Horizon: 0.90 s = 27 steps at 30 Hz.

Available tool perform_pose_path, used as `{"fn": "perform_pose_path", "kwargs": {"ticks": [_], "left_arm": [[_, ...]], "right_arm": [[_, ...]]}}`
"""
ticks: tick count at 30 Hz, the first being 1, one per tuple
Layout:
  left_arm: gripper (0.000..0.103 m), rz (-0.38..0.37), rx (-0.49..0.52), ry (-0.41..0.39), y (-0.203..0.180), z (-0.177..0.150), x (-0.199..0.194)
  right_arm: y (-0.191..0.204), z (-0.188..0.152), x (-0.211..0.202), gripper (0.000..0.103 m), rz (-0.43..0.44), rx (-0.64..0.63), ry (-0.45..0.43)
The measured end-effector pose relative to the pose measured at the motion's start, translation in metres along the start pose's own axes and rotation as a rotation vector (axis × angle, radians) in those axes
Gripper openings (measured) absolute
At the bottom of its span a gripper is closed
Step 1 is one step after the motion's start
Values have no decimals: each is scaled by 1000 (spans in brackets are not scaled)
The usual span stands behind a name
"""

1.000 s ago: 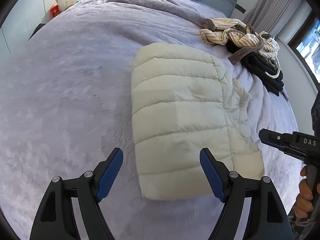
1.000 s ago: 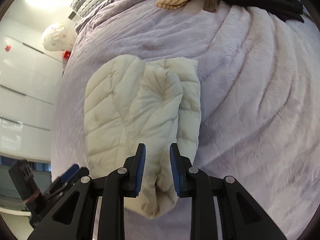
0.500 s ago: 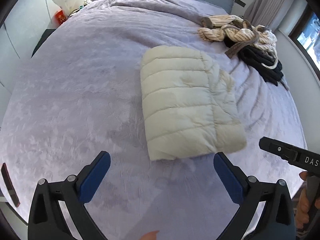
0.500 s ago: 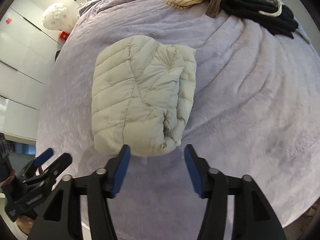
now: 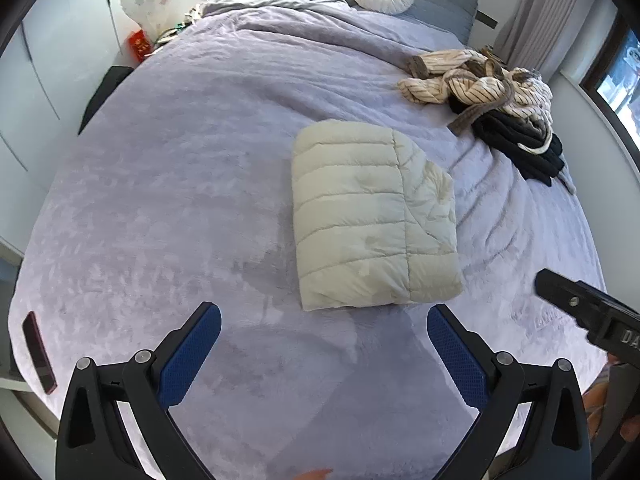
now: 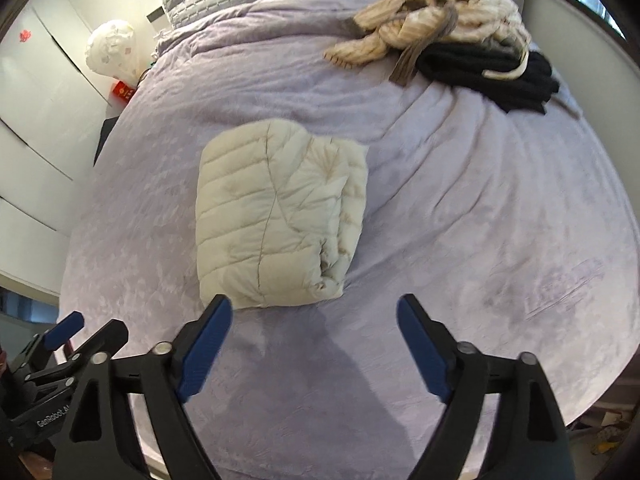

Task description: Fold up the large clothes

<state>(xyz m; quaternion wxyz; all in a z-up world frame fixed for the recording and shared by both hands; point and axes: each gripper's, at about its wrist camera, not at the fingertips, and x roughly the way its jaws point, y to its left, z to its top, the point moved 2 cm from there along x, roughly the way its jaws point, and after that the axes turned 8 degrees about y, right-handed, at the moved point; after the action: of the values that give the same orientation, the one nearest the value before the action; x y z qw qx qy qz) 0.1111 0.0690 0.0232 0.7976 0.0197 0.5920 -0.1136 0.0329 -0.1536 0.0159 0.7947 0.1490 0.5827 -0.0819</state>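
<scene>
The cream puffer jacket [image 5: 372, 216] lay folded into a thick rectangle near the middle of the lavender bedspread [image 5: 180, 184], its quilted panel facing up and the bunched layers showing along its right edge (the side towards the window). The left gripper [image 5: 324, 354] hung above the near part of the bed, its jaws spread wide with nothing between them but bare cover. The right gripper [image 6: 314, 346] had just been opening and likewise stood spread wide, clear of the jacket, whose near edge lay just beyond its blue pads [image 6: 204, 348]. Towards the headboard, well apart from the jacket, a striped garment [image 5: 468, 80] lay heaped against a black garment [image 5: 524, 148]. A phone [image 5: 38, 352] rested at the bed's left edge.
</scene>
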Motion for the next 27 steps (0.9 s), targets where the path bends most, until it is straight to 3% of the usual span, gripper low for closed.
{"fn": "perform_pose_path", "kwargs": {"ticks": [16, 27], "left_arm": [[103, 81, -44, -38, 5, -9, -32], [103, 85, -27, -34, 0, -12, -35]], "right_arm": [[20, -12, -31, 103, -78, -39, -7], [23, -11, -32, 103, -83, -38, 2]]}}
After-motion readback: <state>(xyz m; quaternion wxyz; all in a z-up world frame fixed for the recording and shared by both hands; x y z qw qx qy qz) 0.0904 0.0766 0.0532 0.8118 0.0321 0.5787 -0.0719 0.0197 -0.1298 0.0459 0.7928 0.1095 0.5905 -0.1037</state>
